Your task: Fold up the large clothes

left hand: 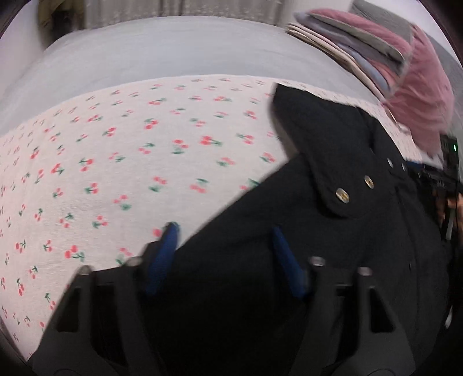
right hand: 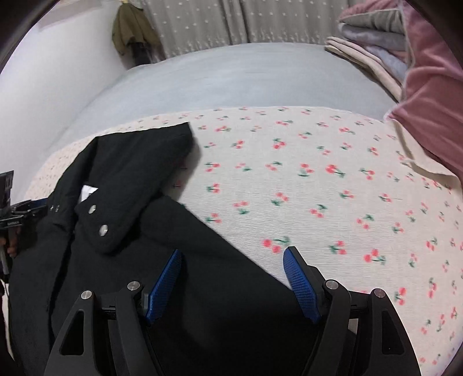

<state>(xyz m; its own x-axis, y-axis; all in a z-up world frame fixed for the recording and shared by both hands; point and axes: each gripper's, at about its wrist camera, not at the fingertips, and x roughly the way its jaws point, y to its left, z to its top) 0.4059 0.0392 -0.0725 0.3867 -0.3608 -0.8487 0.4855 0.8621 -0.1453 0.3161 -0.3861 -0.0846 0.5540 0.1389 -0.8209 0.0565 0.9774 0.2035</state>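
A black coat (left hand: 347, 245) (right hand: 130, 173) lies spread on a cherry-print sheet (left hand: 115, 159) (right hand: 318, 188). Its collar tab with two metal snaps (left hand: 341, 193) (right hand: 98, 222) is turned up. My left gripper (left hand: 224, 234) points down over the coat's left edge. Its blue pads stand apart, with dark cloth lying between them and one fingertip (left hand: 170, 231) over the sheet. My right gripper (right hand: 233, 253) hangs open over the coat's right edge, one pad (right hand: 289, 254) above the sheet and the other above the cloth. The picture in the left wrist view is blurred.
A stack of folded blankets (left hand: 376, 49) (right hand: 376, 43) and a pink quilt (left hand: 419, 101) (right hand: 434, 101) sit at the far right of the bed. A grey-blue bedsheet (right hand: 217, 78) runs behind the print sheet. An olive garment (right hand: 130, 29) hangs by the curtain (right hand: 246, 20).
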